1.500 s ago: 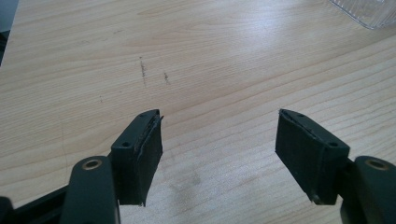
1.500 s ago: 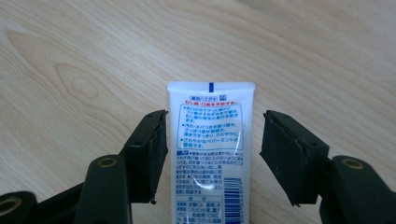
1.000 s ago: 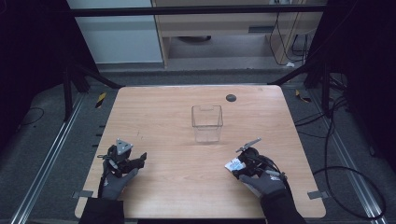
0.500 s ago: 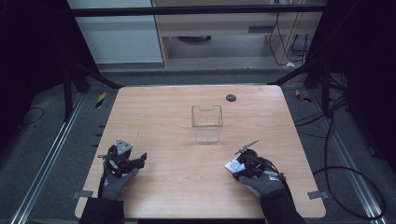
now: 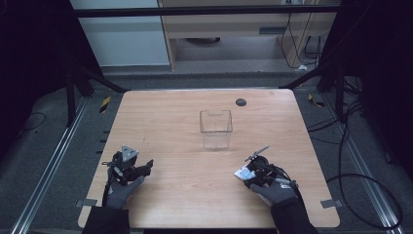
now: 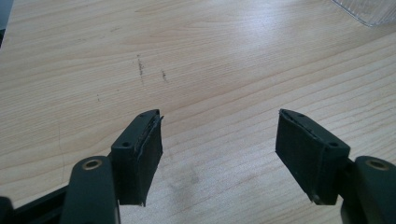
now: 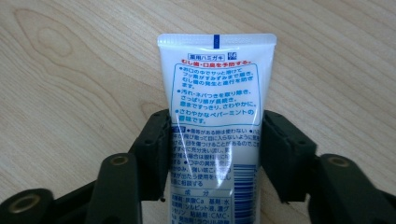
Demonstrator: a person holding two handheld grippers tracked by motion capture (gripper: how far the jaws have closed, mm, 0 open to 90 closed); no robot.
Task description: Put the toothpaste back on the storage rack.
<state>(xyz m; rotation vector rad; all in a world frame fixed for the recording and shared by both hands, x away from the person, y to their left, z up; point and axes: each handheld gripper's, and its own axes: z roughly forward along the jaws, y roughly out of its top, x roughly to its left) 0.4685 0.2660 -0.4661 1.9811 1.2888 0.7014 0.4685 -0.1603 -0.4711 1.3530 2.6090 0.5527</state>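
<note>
The right gripper [image 5: 248, 174] sits low over the wooden table [image 5: 175, 122] at about five o'clock from the table's middle, held by a gloved hand [image 5: 275, 191]. Its jaws have just been closing, and in the right gripper view they stand on either side of a white tube [image 7: 215, 126] printed with blue and red writing. Both pads touch the tube's edges, so the gripper is clamped on it. The tube lies flat on the wood, its crimped flat end at twelve o'clock in that view, reaching past the jaw tips, and its lower part running back between the jaws toward six o'clock. In the high view the tube [image 5: 242, 172] shows as a small white patch at the front of the right gripper.

The left gripper [image 5: 139, 168] rests at about seven o'clock from the table's middle, in the other gloved hand [image 5: 119, 191]. In the left gripper view its jaws stand wide apart with bare wood between them, gripping nothing.

A clear plastic box [image 5: 215, 129] stands upright near the table's middle, well apart from both grippers, at about eleven o'clock from the right one. A small dark round disc [image 5: 240, 102] lies beyond it, near the far edge, at one o'clock from the box.
</note>
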